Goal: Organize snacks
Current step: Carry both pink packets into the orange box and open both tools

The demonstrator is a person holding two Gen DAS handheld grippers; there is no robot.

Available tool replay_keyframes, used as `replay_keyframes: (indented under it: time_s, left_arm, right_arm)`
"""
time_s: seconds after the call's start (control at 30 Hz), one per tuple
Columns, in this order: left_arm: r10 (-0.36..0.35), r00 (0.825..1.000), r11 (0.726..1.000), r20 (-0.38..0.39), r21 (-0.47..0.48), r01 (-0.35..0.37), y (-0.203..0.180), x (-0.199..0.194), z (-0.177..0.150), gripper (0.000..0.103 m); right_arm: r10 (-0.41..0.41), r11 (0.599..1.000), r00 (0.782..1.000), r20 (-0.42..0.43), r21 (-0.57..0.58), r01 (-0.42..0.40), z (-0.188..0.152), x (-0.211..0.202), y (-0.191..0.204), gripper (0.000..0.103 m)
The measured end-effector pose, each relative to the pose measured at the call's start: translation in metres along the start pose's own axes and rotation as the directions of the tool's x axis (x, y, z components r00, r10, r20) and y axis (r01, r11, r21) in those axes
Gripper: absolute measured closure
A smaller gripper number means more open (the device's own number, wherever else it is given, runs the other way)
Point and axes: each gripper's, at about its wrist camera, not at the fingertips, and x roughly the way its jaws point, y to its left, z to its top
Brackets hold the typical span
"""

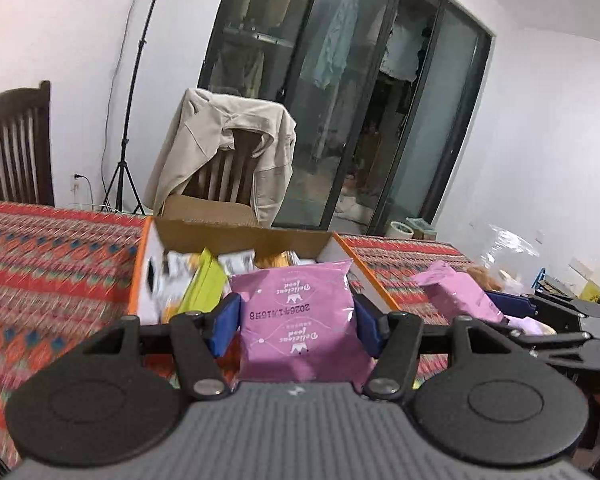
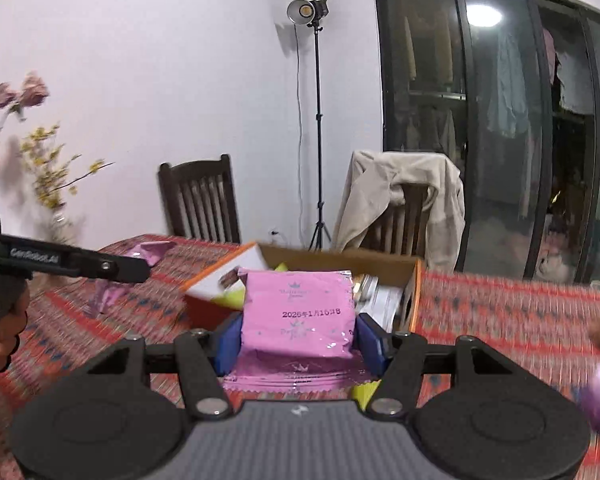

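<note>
Snacks in glossy pink foil packets fill both wrist views, one clamped in each claw above a table covered with a red patterned woven cloth (image 1: pixel 56 256). At centre frame of the left wrist view, the left gripper (image 1: pixel 296 322) pinches a pink packet (image 1: pixel 296 312) between its blue pads, its printed text upside down. At centre frame of the right wrist view, the right gripper (image 2: pixel 298 338) likewise squeezes a second pink packet (image 2: pixel 300 312), its zigzag bottom seam hanging toward the camera. Behind each packet sits an open cardboard box with orange-and-white sides (image 1: pixel 150 264), its contents largely hidden; only a yellow-green pouch (image 1: pixel 204 284) and blurred white wrappers can be made out. The cloth is smeared by blur at the frame edges. At the right edge of the left wrist view, the other gripper is partly cut off. A beige jacket (image 1: pixel 228 140) drapes a dark wooden chair beyond the box.
</note>
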Motion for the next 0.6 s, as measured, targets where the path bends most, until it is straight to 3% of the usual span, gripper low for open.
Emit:
replay_keyframes:
  time_s: [0.23,0.43,0.6]
  left_arm:
    - [0.054,0.995,0.998,-0.084,-0.006,-0.055,0.007,0.119,0.041,0.042]
    - [0.132,0.98,0.991,-0.146,0.023,-0.13,0.016,0.205,0.038,0.042]
    - [0.167,0.968,0.986,-0.188,0.025,-0.165,0.024,0.25,0.032,0.041]
  right_arm:
    - [-0.053,0.999,0.995,-0.082,-0.004,0.053,0.044,0.114,-0.036,0.043]
    - [-0.099,0.995,0.972,-0.211,-0.048,0.091,0.031,0.2,-0.05,0.043]
    - [-0.135,0.989,0.95,-0.28,-0.091,0.114,0.015,0.25,-0.051,0.043]
